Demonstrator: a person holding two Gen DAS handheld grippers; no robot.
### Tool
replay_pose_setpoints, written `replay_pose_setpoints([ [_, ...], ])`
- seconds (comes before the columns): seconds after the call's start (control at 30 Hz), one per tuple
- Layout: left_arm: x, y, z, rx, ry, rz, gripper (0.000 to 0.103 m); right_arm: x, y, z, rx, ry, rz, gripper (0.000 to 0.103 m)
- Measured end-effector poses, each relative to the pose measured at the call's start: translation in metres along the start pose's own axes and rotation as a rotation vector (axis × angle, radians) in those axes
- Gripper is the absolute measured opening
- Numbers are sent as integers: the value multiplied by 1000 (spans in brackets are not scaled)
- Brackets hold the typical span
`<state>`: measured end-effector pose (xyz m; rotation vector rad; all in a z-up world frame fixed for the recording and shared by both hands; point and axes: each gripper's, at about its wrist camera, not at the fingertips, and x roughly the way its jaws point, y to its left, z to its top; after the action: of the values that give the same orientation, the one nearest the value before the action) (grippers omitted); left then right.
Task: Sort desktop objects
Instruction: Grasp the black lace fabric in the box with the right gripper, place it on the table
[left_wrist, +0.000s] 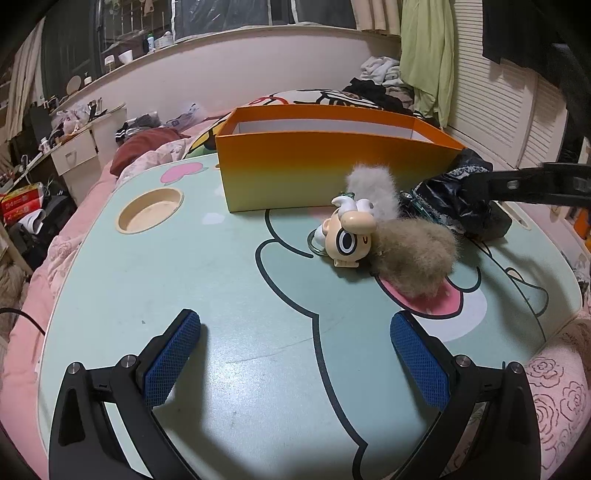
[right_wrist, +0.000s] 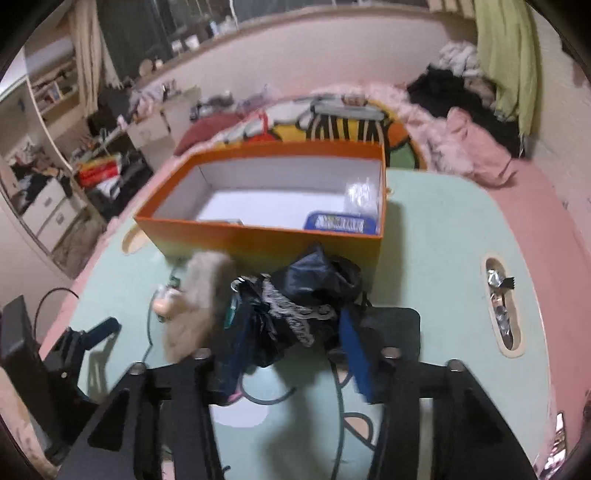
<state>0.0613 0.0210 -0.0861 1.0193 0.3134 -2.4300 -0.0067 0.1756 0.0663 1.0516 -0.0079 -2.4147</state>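
Orange cardboard box (right_wrist: 258, 229) standing open on the pale green cartoon table (left_wrist: 184, 266), white inside, holding a blue packet (right_wrist: 341, 223) against the near wall at the right end and a clear crinkly wrapper (right_wrist: 360, 195) in the right corner just behind it; something small and unclear tucked by the near wall further left. Right gripper (right_wrist: 291, 343) pinching a dark bundle of black plastic and lacy cloth (right_wrist: 306, 295), blue pads (right_wrist: 354, 354) pressed in on either side, bundle held just in front of the box's near wall; whether clear of the table, cannot tell. Left gripper (left_wrist: 295, 343) spread wide, blue pads well apart, nothing between them, low over bare tabletop. Furry keychain toy (left_wrist: 402, 236) lying on the table just beside the dark bundle, cream cartoon head with one big eye toward the left gripper, grey tuft nearly touching the box front. Round cup recess (left_wrist: 149, 210) sunk in the table's left side; long slot (right_wrist: 502, 306) at the right edge with foil scraps inside.
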Motion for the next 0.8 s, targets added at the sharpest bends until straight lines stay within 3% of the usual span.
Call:
replay_pose_setpoints([
  [0.07, 0, -1, 0, -2, 0, 2, 102, -12, 2, -18, -38, -50, -29, 76],
  [0.23, 0, -1, 1, -6, 1, 10, 102, 8, -3, -41, -78, 65, -125, 76],
  [0.3, 0, 0, 1, -6, 3, 15, 102, 20, -3, -50, -77, 54, -180, 86],
  [0.5, 0, -1, 1, -5, 8, 20, 102, 31, -6, -47, -76, 69, -149, 94],
  [0.6, -1, 2, 2, -8, 15, -20, 100, 30, -8, -48, -78, 67, -144, 94],
  [0.67, -3, 3, 6, -10, 21, -46, 87, 31, -9, -48, -78, 65, -141, 95],
  [0.73, -4, 6, 18, -23, 41, -74, 64, 19, -4, -52, -80, 62, -141, 95],
  [0.8, -9, 11, 41, -74, 30, -137, 51, 19, -3, -52, -80, 62, -141, 95],
])
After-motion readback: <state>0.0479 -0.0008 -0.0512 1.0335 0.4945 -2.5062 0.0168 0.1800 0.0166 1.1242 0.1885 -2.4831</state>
